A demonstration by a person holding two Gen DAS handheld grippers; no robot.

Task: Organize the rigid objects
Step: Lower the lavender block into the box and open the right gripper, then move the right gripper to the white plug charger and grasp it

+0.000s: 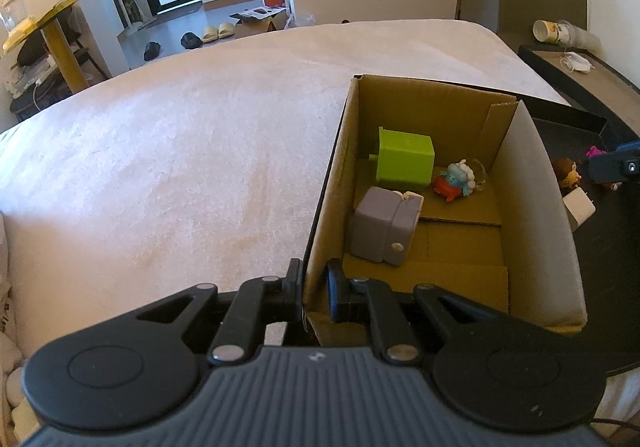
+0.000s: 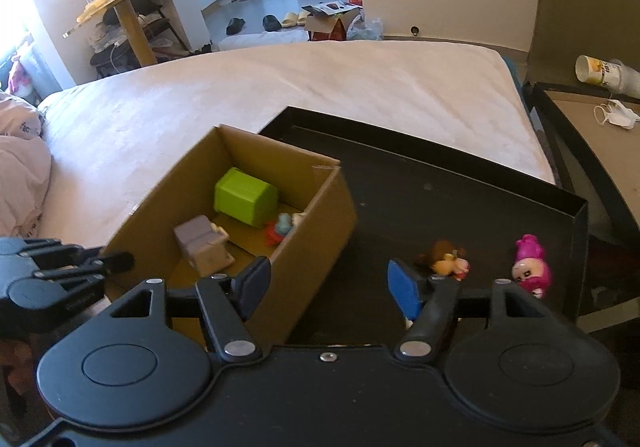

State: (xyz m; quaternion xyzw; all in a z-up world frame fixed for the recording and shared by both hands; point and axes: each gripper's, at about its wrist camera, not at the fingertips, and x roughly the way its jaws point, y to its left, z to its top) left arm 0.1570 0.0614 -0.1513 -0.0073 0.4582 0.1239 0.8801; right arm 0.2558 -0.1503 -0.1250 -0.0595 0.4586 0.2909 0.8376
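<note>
The cardboard box [image 1: 420, 119] sits open-topped at the left end of a black tray [image 2: 460, 207], which lies on the pale bed [image 1: 180, 151]. Inside the box are a green cube [image 1: 406, 159] at the far side, a grey block [image 1: 384, 225] nearer, and a small blue-and-red figure [image 1: 456, 181] at about 3 o'clock from the cube.

Only the left wrist view shows the box floor in full, with its loose flap; it also catches a white block [image 1: 578, 207] on the tray beyond the box's right wall. Only the right wrist view shows the open tray floor, where a brown figure [image 2: 446, 259] and a pink figure [image 2: 530, 267] lie at about 3 o'clock from the box, near the tray's right rim.

The box's left wall runs along the tray's edge, with wide bare bed at 9 to 12 o'clock of it. Between the box and the two figures the tray floor is bare.

The left gripper [image 1: 314, 287] points steeply down at the box's near left corner, its jaws pinched on the cardboard wall, one finger outside and one inside. The right gripper [image 2: 328, 287] also tilts down, over the tray just right of the box, its jaws parted with nothing between them; its right finger [image 2: 404, 289] stands just beside the brown figure.
</note>
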